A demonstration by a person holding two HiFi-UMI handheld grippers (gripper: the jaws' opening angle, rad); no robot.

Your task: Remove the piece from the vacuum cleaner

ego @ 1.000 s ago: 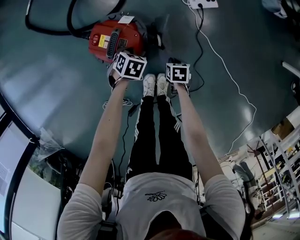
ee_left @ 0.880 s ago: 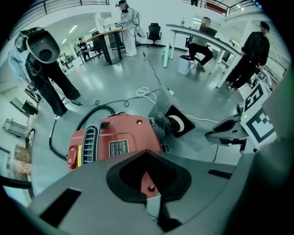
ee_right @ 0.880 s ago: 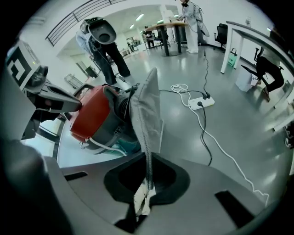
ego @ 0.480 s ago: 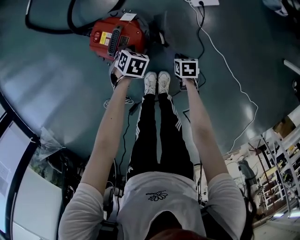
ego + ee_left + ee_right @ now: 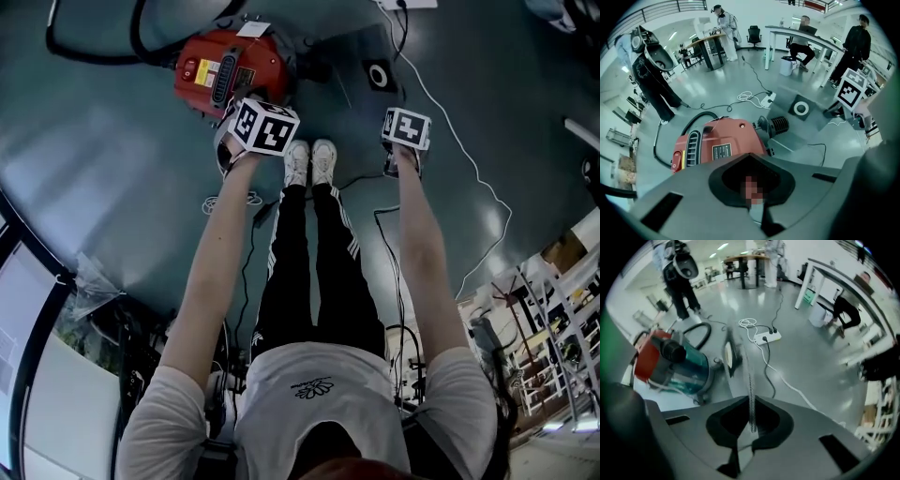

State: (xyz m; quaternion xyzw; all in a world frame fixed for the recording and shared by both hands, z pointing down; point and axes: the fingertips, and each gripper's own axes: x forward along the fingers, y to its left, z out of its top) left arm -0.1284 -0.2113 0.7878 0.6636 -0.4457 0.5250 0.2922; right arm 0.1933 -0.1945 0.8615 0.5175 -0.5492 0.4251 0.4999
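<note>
Holding the flat grey piece [image 5: 361,70] pinched tight in our right gripper [image 5: 751,430], we have it outside the red vacuum cleaner [image 5: 225,67]. It hangs just to the right of the vacuum cleaner, above the floor [image 5: 122,169]. Our left gripper [image 5: 751,190] hovers by the vacuum cleaner's near side. Its jaws look squeezed together, with nothing in them that we can see. We think the job is nearly done. We only need to put the piece down somewhere.

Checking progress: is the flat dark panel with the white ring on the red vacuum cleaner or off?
Off: the right gripper holds the dark panel by its edge, apart from the red vacuum cleaner.
</note>
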